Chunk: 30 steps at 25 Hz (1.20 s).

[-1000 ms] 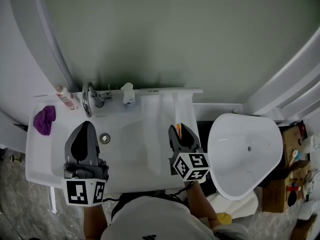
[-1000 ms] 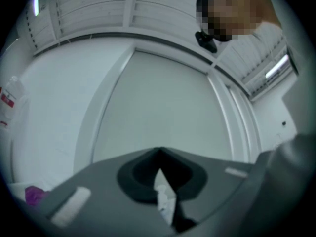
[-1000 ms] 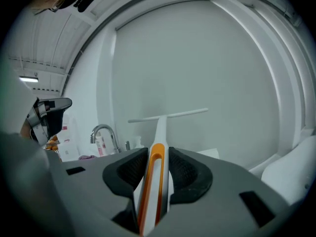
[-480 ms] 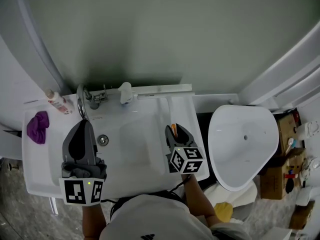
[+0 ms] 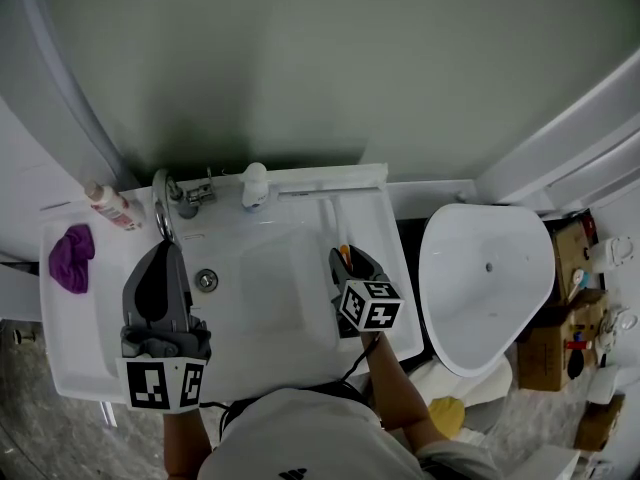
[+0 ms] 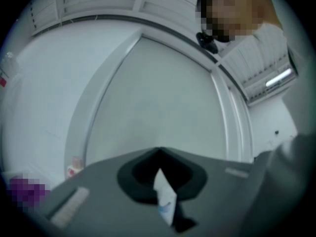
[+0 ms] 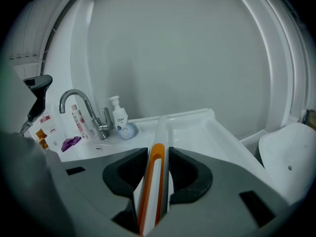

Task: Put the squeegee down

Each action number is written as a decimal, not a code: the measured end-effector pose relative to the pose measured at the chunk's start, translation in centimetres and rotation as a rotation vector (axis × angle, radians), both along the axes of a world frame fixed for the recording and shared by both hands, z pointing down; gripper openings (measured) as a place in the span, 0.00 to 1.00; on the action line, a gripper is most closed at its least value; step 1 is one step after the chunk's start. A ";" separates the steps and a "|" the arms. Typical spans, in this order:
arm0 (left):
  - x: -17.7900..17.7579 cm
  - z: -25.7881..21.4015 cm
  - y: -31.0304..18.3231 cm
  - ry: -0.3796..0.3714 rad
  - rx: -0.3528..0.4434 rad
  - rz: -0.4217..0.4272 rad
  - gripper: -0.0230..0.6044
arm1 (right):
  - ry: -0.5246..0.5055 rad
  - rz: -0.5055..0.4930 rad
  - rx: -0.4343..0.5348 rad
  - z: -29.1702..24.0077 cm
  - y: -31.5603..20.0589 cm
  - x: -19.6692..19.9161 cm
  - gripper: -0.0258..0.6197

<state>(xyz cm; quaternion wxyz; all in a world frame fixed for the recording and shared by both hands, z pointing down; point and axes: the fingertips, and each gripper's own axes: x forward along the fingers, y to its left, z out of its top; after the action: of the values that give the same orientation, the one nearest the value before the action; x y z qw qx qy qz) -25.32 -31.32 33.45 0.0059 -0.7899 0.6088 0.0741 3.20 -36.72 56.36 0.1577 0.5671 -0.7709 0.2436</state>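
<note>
Nearest to us, our right gripper point(image 7: 158, 154) has its jaws set narrowly on the squeegee point(image 7: 154, 181), pinching its orange and white handle from both sides. In the head view it sits low over the right part of the white basin point(image 5: 260, 298); we cannot tell whether the squeegee touches the surface. Our left gripper point(image 6: 159, 152) has its jaws brought together at the tips. A small white sliver shows in the hollow behind them, and we cannot tell what it is. This gripper hangs over the basin's left part, near the drain point(image 5: 207, 280).

Further back along the basin's rear edge stand a curved tap point(image 7: 74, 100), a white soap bottle point(image 7: 120, 117) just right of it and a slim tube point(image 7: 78, 117) to its left. A purple cloth point(image 7: 70, 142) lies on the left ledge. A white toilet point(image 7: 291, 152) stands beside the basin on the right. Behind everything rises a pale grey-green wall point(image 7: 187, 48).
</note>
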 end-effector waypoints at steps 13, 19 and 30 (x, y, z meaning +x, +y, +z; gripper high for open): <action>-1.4 1.4 -1.0 0.009 -0.038 -0.015 0.05 | 0.058 -0.006 -0.111 4.0 -1.5 0.0 0.24; -1.4 2.0 -1.4 0.010 -0.053 -0.013 0.05 | 0.069 -0.007 -0.139 4.8 -2.0 0.3 0.25; -1.1 2.4 -1.8 0.001 -0.066 -0.009 0.05 | 0.139 -0.006 -0.198 6.1 -2.5 0.8 0.25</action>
<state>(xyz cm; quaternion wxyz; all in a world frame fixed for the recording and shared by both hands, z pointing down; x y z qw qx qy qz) -26.43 -33.08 35.85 -0.0199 -0.7867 0.6146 0.0544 4.03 -39.27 62.43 0.2667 0.5617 -0.7321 0.2782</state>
